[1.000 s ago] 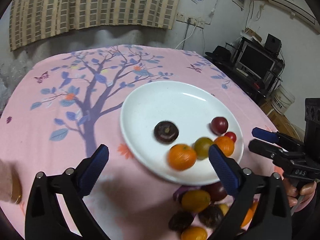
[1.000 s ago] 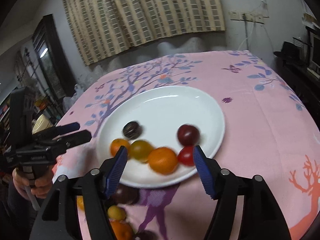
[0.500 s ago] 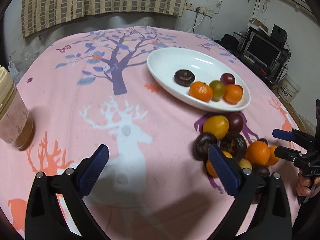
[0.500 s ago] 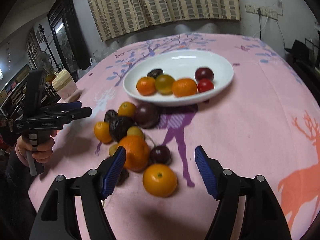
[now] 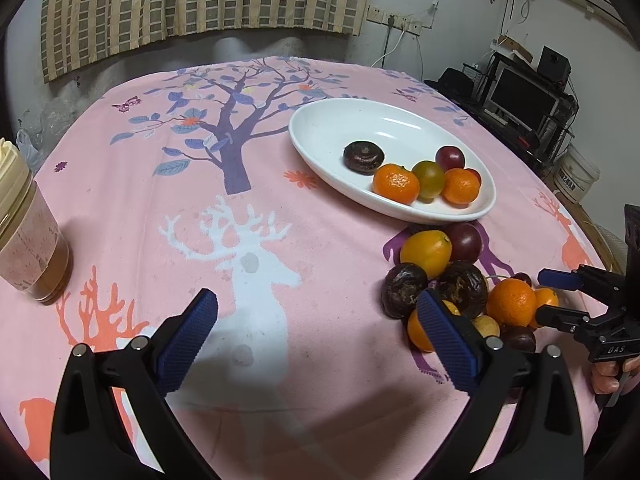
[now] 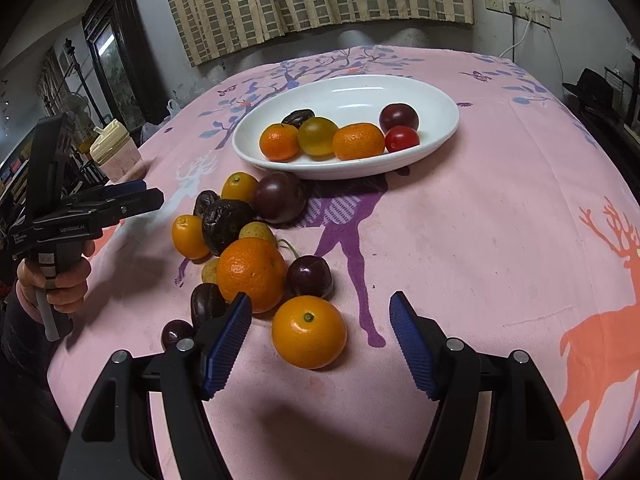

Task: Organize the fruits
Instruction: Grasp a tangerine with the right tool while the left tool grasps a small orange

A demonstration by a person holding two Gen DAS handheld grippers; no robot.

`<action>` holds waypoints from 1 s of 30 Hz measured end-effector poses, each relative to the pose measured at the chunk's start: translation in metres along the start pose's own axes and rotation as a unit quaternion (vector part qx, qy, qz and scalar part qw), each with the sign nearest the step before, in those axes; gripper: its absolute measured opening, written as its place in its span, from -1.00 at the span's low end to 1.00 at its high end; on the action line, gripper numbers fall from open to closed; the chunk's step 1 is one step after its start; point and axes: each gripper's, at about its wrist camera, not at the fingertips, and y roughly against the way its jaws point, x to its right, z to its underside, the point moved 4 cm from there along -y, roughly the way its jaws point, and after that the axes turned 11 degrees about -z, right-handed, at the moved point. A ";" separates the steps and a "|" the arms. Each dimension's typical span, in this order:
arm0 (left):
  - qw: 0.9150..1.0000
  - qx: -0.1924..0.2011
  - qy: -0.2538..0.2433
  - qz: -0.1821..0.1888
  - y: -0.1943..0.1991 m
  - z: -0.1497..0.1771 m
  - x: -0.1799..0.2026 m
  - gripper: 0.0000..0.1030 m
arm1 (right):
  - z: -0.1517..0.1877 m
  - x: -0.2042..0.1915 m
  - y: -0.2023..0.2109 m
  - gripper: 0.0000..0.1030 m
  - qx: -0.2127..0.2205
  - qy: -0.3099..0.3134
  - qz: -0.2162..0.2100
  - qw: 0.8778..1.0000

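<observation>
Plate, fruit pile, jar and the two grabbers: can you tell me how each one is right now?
White plate: upright on the tablecloth, holding six fruits.
Fruit pile: loose on the cloth beside the plate, not yet sorted.
Orange fruit: nearest the right gripper, not gripped.
Jar: upright, lid on.
Left gripper: open, empty.
Right gripper: open, empty.

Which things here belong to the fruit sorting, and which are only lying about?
Belong to the job: white plate with six fruits; loose fruit pile on the cloth; right gripper and left gripper, both open.

Just lying about: lidded jar; curtain; monitor.
</observation>
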 end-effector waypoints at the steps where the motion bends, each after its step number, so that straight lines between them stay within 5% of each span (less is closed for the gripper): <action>1: 1.000 -0.001 0.000 -0.001 -0.001 0.000 0.000 0.90 | 0.000 0.000 0.000 0.40 0.000 0.000 0.001 1.000; 11: 1.000 -0.004 0.002 -0.001 -0.003 0.000 -0.002 0.90 | 0.006 -0.010 -0.004 0.21 -0.024 0.038 0.033 0.998; 17: 1.000 0.002 -0.006 -0.001 0.000 0.000 -0.001 0.90 | 0.007 -0.013 -0.010 -0.27 -0.037 0.039 0.020 0.998; 23: 0.998 -0.010 -0.035 0.050 0.006 0.008 0.020 0.89 | 0.003 0.016 0.001 -0.27 0.008 -0.059 -0.031 0.998; 27: 0.993 -0.014 -0.094 0.073 0.006 0.019 0.049 0.27 | 0.002 0.023 0.002 -0.27 0.014 -0.079 -0.042 0.996; 30: 0.990 -0.026 -0.107 0.084 0.001 0.024 0.062 0.12 | 0.001 0.020 0.001 -0.27 0.012 -0.073 -0.046 0.996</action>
